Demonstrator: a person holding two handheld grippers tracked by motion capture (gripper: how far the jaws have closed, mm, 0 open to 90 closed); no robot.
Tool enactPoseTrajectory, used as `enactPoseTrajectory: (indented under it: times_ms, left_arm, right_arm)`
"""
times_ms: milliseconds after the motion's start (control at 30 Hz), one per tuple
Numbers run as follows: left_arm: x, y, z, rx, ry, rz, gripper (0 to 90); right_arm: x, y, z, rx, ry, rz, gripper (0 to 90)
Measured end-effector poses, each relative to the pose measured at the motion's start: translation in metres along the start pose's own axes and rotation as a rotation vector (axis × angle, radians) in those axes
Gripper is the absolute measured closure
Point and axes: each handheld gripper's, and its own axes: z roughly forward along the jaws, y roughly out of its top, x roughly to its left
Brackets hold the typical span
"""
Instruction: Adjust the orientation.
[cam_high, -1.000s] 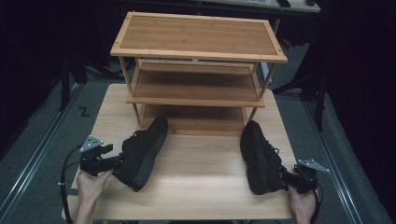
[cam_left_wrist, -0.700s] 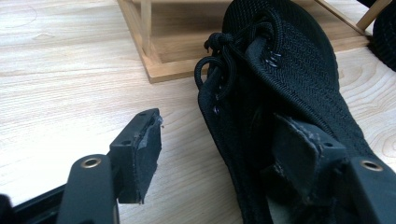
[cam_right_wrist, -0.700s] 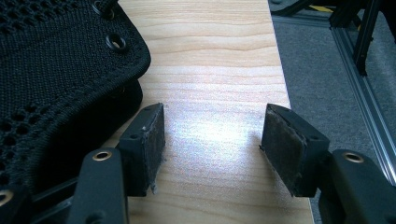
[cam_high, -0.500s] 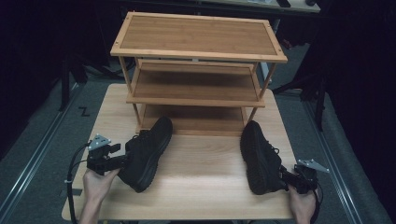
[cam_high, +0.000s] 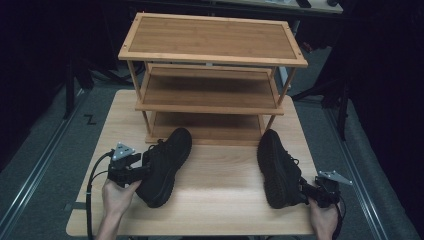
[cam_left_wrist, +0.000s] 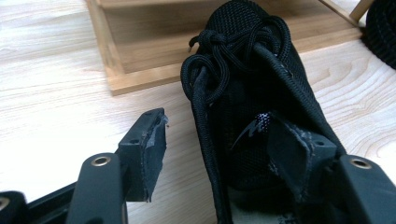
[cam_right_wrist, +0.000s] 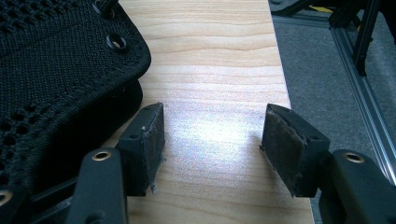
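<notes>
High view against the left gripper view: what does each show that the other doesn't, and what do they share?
High view alone: the whole three-tier wooden rack, both hands, and the right gripper beside the right shoe. Left gripper view alone: the left shoe's knotted laces, and one jaw inside its collar with the other outside, open. Shared: the left shoe, the rack's bottom shelf and the table.
</notes>
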Motion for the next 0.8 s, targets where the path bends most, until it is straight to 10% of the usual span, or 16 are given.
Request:
enactPoseTrajectory:
  times_ms: [800]
  left_arm:
    - [-0.036,-0.002,0.026,0.065,0.019,0.029,38.9]
  right_arm:
    - [0.001,0.000,0.000,0.003,0.001,-0.002,39.3]
